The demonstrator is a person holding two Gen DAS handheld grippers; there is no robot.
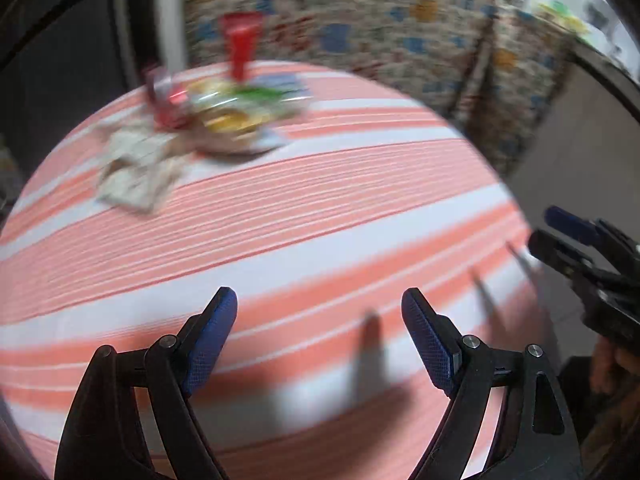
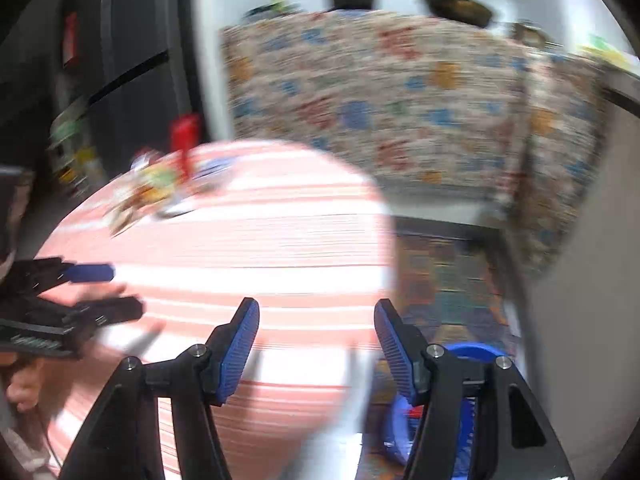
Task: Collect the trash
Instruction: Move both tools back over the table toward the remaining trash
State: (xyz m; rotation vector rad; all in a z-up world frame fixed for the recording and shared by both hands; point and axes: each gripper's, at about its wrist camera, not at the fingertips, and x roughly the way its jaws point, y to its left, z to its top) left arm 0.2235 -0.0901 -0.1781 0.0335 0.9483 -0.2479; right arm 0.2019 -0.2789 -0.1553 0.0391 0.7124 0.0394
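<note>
A heap of trash [image 1: 212, 120] lies at the far left of the table with the pink and white striped cloth [image 1: 320, 216]: crumpled paper [image 1: 136, 168], colourful wrappers and a red cup [image 1: 240, 44] behind them. The same heap [image 2: 156, 192] shows blurred in the right wrist view. My left gripper [image 1: 318, 312] hovers open over the near part of the cloth with nothing between its blue pads. My right gripper [image 2: 316, 328] is open and empty above the table's right edge; it shows at the right edge of the left wrist view [image 1: 560, 236]. A blue bin [image 2: 432, 408] stands on the floor below it.
A floral patterned cover [image 1: 400, 32] drapes furniture behind the table. A dark cabinet [image 2: 100, 60] stands at the left. A patterned rug [image 2: 452, 276] lies on the floor to the right of the table. A hand [image 2: 24, 384] holds the left gripper.
</note>
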